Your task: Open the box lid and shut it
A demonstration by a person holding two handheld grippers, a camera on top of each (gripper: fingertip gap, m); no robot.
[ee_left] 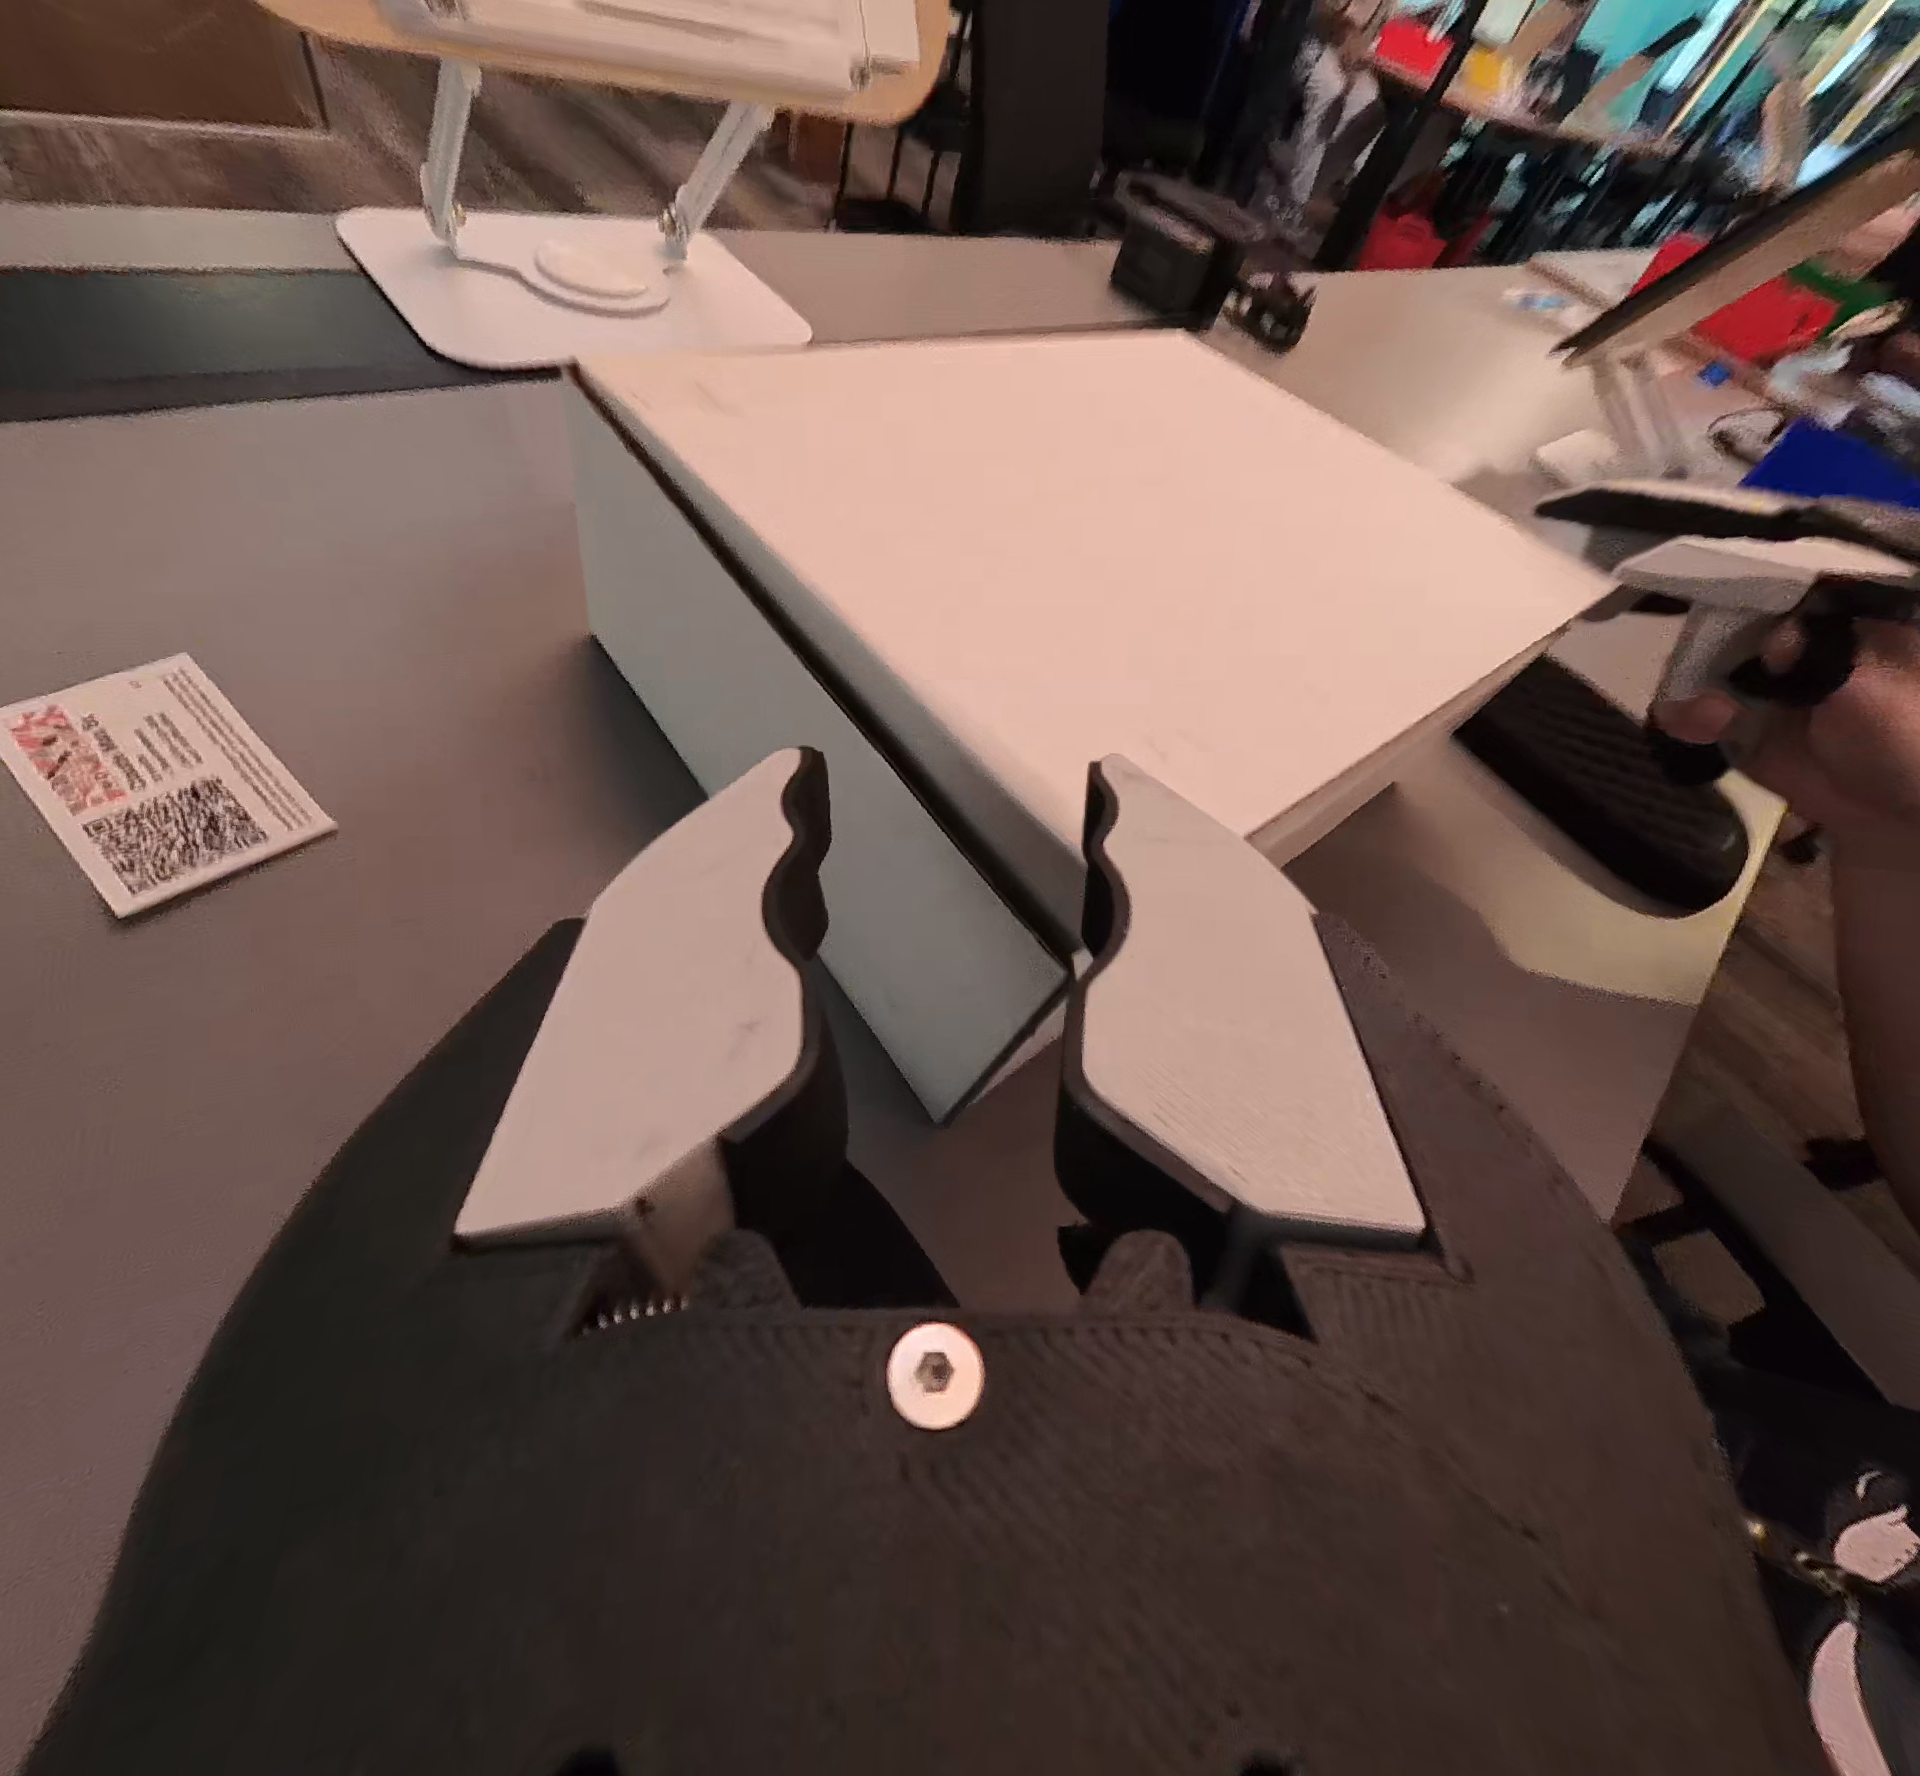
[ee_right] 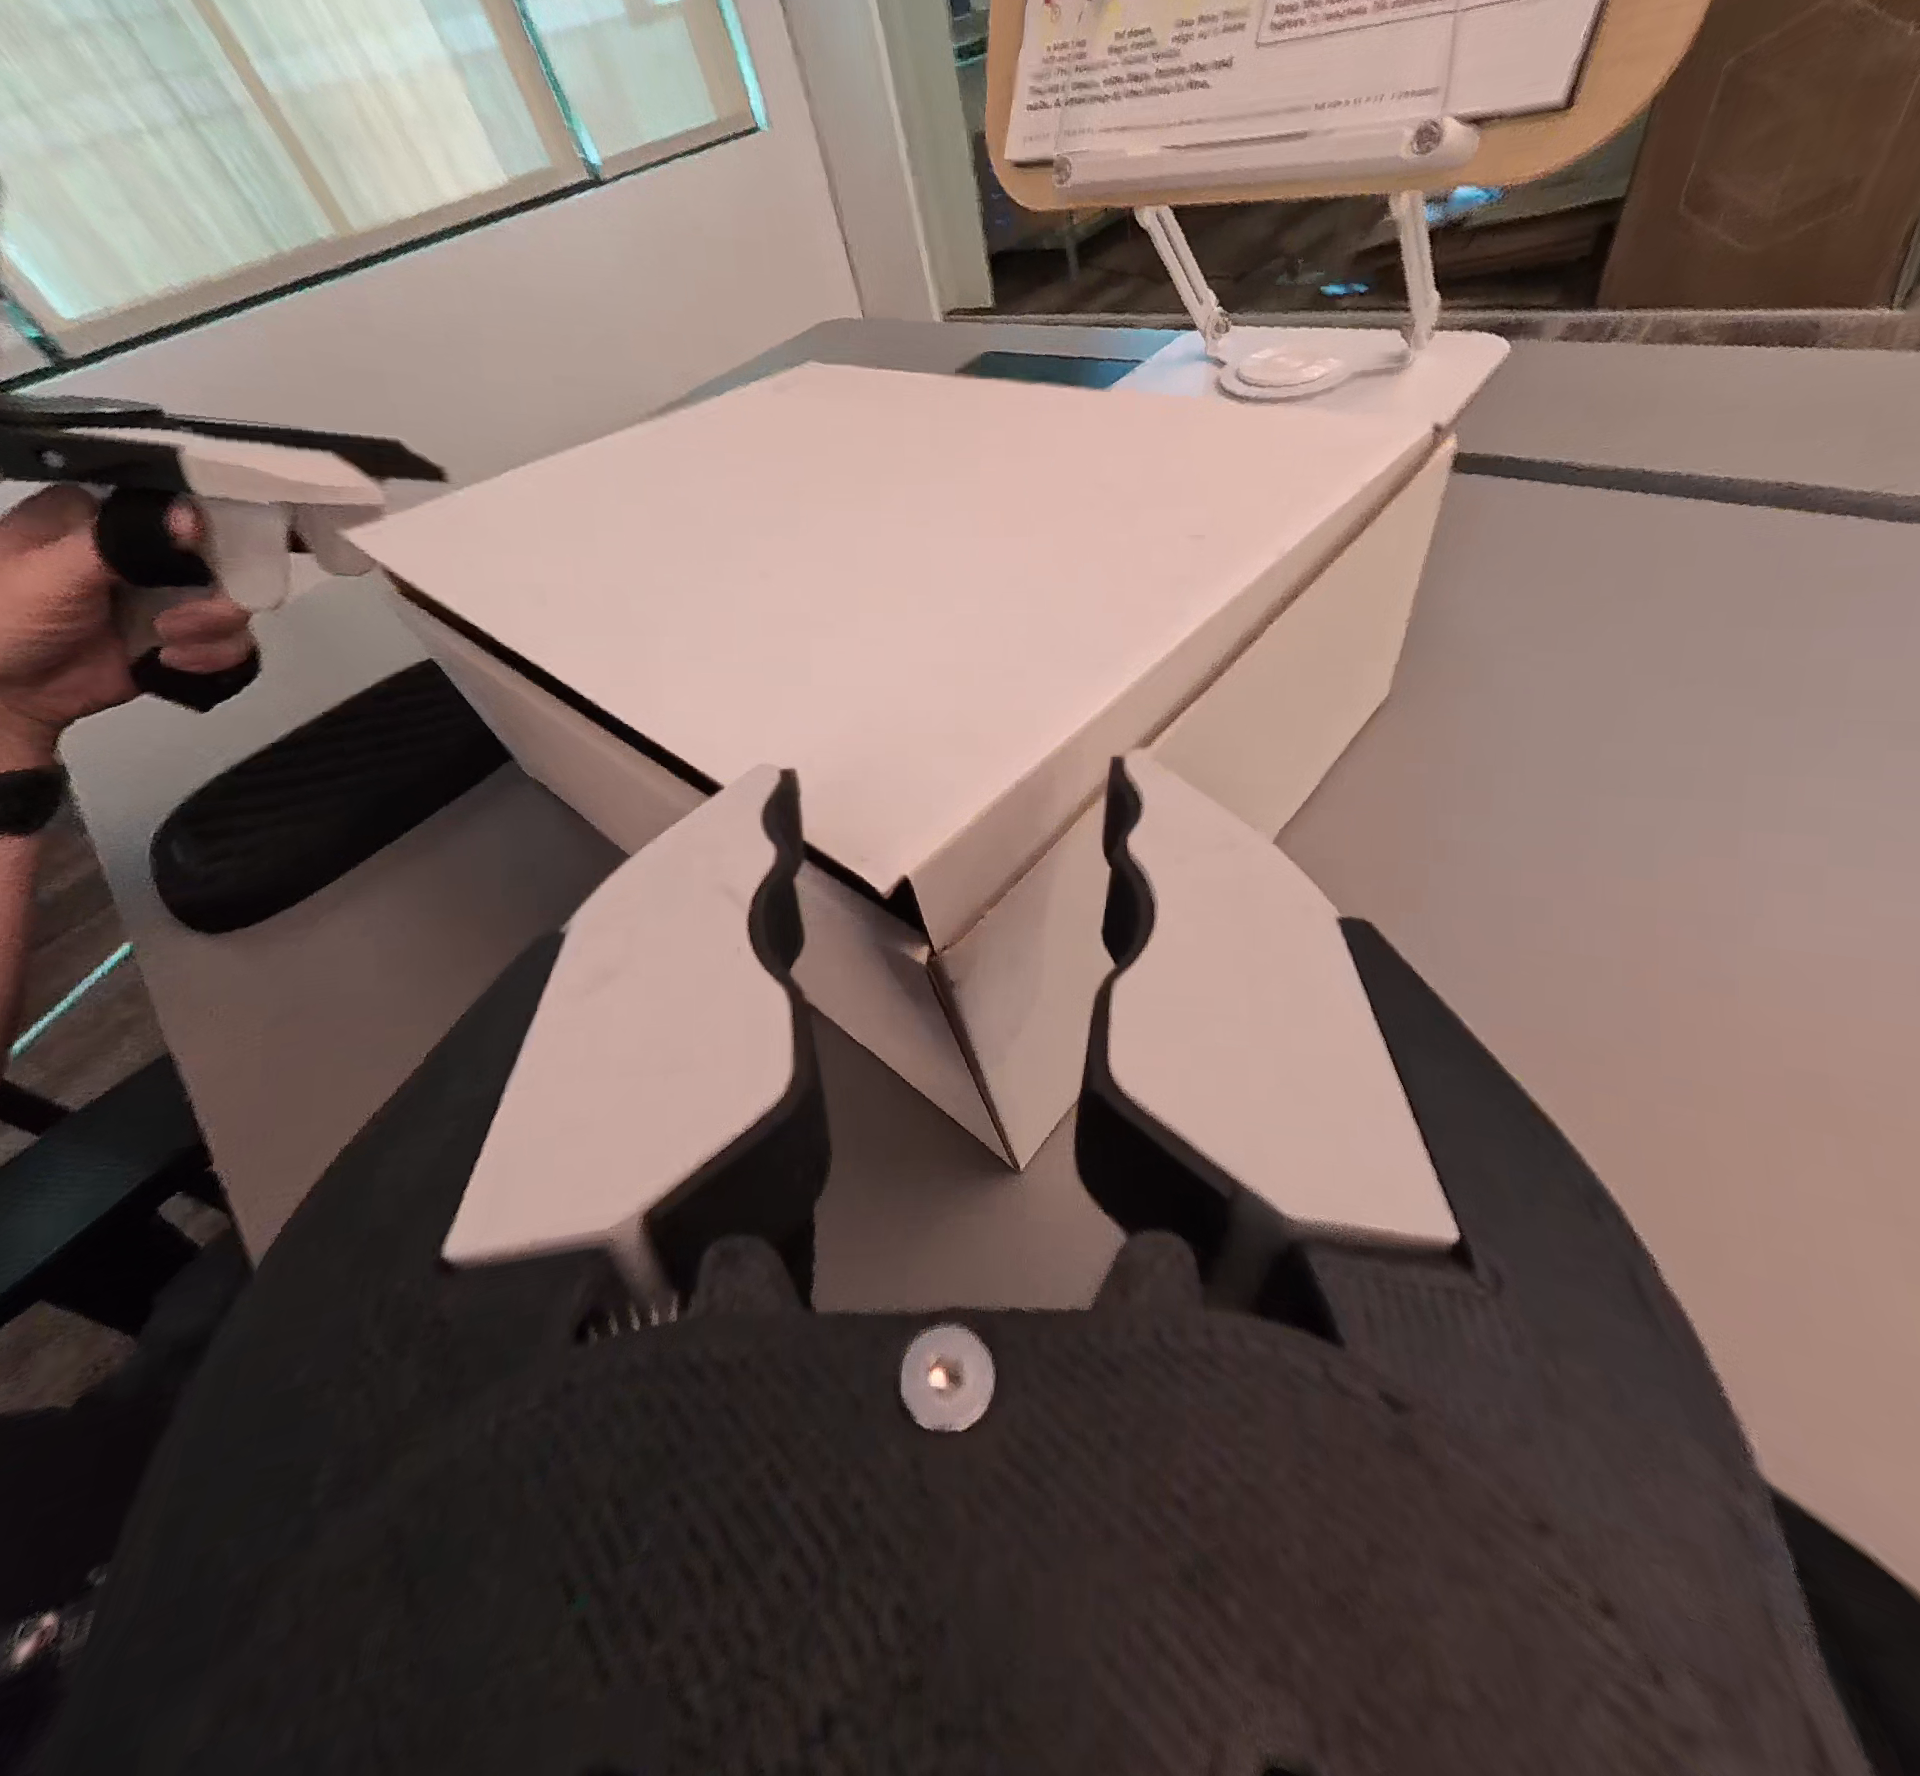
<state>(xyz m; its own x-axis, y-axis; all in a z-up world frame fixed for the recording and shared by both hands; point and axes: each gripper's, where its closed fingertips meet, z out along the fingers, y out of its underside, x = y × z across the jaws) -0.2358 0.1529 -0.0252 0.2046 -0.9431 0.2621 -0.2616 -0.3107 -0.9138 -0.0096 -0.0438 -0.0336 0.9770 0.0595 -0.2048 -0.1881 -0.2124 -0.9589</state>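
Box [ee_left: 790, 687], white cardboard with a flat lid [ee_left: 1039, 542], sits near the middle of the grey surface [ee_left: 260, 583], and its lid lies low but not fully seated: a dark seam shows along the front edge and side in both views, so it appears slightly ajar. The two grippers are set at its opposite near corners, which suits a lift or a press from both ends at once. The left gripper [ee_left: 956, 853] has its fingers [ee_left: 665, 978] spread apart with the box's near corner in the gap between them, grasping nothing. The right gripper [ee_right: 951, 864] is likewise released, its fingers [ee_right: 1226, 999] straddling the other corner where the lid's folded flap meets the box wall, with no clear contact visible. Each gripper also shows at the far edge of the other's view, held by a hand [ee_right: 62, 625]. Whether the lid is about to rise or has just been brought down cannot be told; the seam suggests it needs either a lift or a final press. Behind the box stands a document stand [ee_right: 1288, 64] on a white base, close to the rear edge, which may limit how far the lid can swing back. A printed card [ee_left: 166, 781] lies well off to the left, and a black wrist rest [ee_right: 312, 812] sits at the front, leaving open room at both sides.
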